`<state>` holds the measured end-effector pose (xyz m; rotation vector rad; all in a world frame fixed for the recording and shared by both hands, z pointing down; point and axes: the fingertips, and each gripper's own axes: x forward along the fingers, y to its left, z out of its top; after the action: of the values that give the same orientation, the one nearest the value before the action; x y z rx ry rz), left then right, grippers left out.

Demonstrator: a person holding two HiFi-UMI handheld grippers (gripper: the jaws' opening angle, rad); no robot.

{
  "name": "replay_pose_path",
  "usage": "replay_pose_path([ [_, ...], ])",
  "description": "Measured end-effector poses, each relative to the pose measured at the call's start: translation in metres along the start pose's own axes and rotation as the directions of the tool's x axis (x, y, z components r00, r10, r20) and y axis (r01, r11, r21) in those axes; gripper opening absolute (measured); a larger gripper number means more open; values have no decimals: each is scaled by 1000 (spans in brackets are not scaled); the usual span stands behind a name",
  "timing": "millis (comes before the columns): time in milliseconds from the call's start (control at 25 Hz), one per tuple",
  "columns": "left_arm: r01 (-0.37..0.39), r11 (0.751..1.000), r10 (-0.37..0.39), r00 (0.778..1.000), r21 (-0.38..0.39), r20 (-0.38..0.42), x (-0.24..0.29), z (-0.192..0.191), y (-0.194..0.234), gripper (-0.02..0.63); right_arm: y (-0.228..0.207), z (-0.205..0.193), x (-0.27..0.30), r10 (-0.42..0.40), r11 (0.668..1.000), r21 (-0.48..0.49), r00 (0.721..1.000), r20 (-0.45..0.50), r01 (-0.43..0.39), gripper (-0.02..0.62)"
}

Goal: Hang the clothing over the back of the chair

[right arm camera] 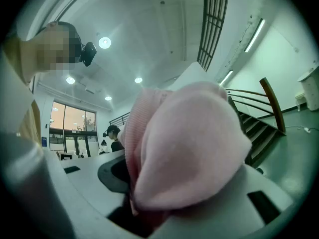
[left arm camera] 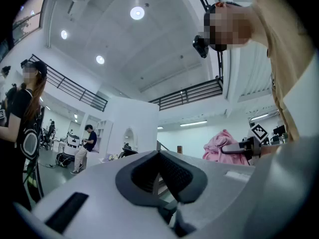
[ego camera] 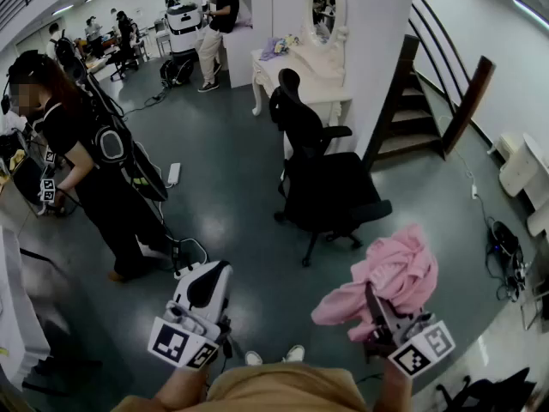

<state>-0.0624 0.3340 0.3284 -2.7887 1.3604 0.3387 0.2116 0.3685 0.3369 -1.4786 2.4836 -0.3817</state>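
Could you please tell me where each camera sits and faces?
Head view: on the person's head, looking steeply down at black chair; both forearms, left claw and right claw show.
Left gripper view: on the left claw, looking along its closed jaws across the room; the person's torso at right.
Right gripper view: on the right claw, facing the clamped pink garment; torso at left.
Shared: all show the pink garment.

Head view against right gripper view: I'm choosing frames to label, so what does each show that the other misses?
Only the head view shows the black office chair, the white dressing table and the left gripper. Only the right gripper view shows the ceiling lights and, close up, fabric pinched in the right gripper. Both show the pink garment and the wooden staircase.
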Motion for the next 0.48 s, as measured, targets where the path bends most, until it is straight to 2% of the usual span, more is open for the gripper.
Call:
replay_pose_path([
  [480, -39, 999, 39, 999, 10, 5, 12, 5, -3, 3, -12, 7, 12, 47, 999, 12, 999, -12, -47, 209],
])
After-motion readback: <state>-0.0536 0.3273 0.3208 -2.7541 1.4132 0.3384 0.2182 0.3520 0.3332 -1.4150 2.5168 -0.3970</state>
